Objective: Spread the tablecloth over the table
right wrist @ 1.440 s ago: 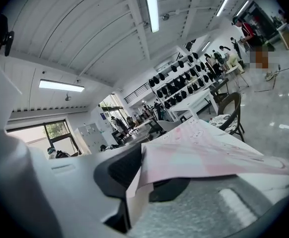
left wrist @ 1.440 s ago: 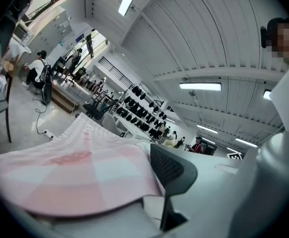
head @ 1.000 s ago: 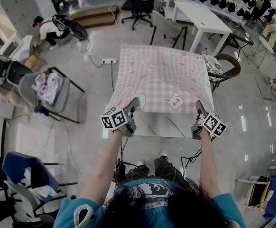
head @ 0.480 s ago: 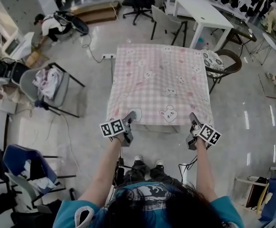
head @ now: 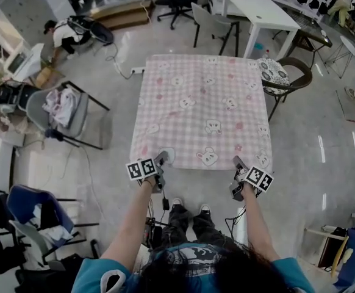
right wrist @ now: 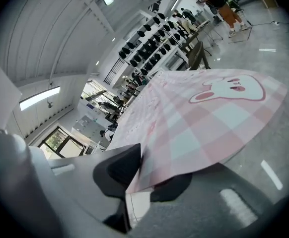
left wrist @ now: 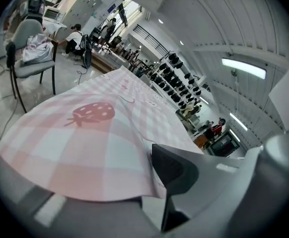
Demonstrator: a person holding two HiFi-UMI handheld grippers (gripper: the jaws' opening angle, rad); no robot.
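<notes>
Now, with the cloth (head: 202,112) draped over the worktop, the left gripper (head: 162,157), its jaws just opening, and the clamped right gripper (head: 236,161) each pinch a near corner, which should be lowered evenly before release.

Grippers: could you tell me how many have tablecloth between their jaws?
2: left gripper toward the left of the tablecloth's near edge, jaws just opening; right gripper toward its right, clamped.

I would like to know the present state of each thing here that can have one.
tablecloth: spread out flat, fully unfolded.
left gripper: jaws have just been opening, near-left tablecloth corner between them.
right gripper: shut on the near-right corner.
grey chair: clothes piled on it.
</notes>
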